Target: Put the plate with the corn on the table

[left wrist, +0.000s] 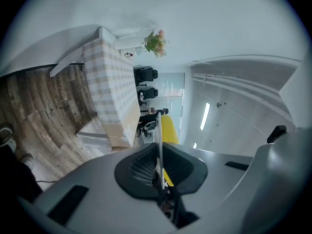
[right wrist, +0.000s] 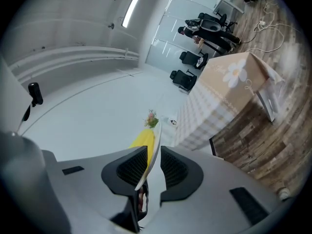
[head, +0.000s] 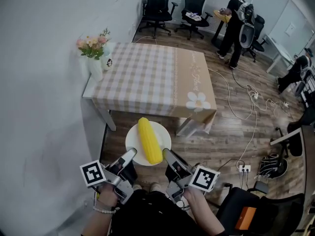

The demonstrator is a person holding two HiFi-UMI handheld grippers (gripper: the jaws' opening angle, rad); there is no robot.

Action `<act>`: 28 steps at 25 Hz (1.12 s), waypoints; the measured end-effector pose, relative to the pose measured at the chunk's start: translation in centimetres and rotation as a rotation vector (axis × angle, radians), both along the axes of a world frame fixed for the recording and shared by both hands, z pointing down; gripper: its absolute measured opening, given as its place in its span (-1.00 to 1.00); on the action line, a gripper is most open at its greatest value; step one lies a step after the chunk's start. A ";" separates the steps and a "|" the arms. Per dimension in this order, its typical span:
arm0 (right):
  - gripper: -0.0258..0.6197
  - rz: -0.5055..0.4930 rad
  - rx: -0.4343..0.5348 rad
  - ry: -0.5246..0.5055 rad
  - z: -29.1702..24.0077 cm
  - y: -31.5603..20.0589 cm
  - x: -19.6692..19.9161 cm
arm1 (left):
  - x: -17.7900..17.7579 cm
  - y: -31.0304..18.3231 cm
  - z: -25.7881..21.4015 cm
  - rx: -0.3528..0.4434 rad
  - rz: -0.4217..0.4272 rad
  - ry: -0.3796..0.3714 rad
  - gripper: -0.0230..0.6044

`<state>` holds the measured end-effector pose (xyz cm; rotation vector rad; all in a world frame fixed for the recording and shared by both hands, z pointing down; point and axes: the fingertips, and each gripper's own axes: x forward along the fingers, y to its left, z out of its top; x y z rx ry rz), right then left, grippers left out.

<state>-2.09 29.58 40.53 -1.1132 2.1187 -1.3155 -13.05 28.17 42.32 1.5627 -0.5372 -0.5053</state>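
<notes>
A white plate (head: 132, 142) with a yellow corn cob (head: 149, 140) on it hangs in the air just short of the near edge of the checked table (head: 147, 75). My left gripper (head: 129, 155) is shut on the plate's near-left rim; in the left gripper view the thin rim (left wrist: 159, 130) is pinched between the pads, with the corn (left wrist: 169, 129) behind it. My right gripper (head: 167, 155) is at the near-right rim. In the right gripper view the rim (right wrist: 152, 152) stands between the parted pads of that gripper (right wrist: 153, 165) with a gap on one side, the corn (right wrist: 143, 139) beyond.
A white vase of flowers (head: 93, 50) stands at the table's far left corner by the wall. Office chairs (head: 157, 6) line the back. A person (head: 235, 26) stands at the back right. Cables and a power strip (head: 243, 168) lie on the wood floor to the right.
</notes>
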 end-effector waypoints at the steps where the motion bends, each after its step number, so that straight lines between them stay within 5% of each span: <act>1: -0.64 0.000 -0.009 -0.003 0.2 0.0 0.0 | 0.1 0.1 0.0 0.000 0.000 -0.002 -0.83; 28: -0.70 -0.043 0.003 -0.040 -0.5 2.3 6.0 | 5.9 3.4 -0.6 0.011 -0.074 -0.012 -0.84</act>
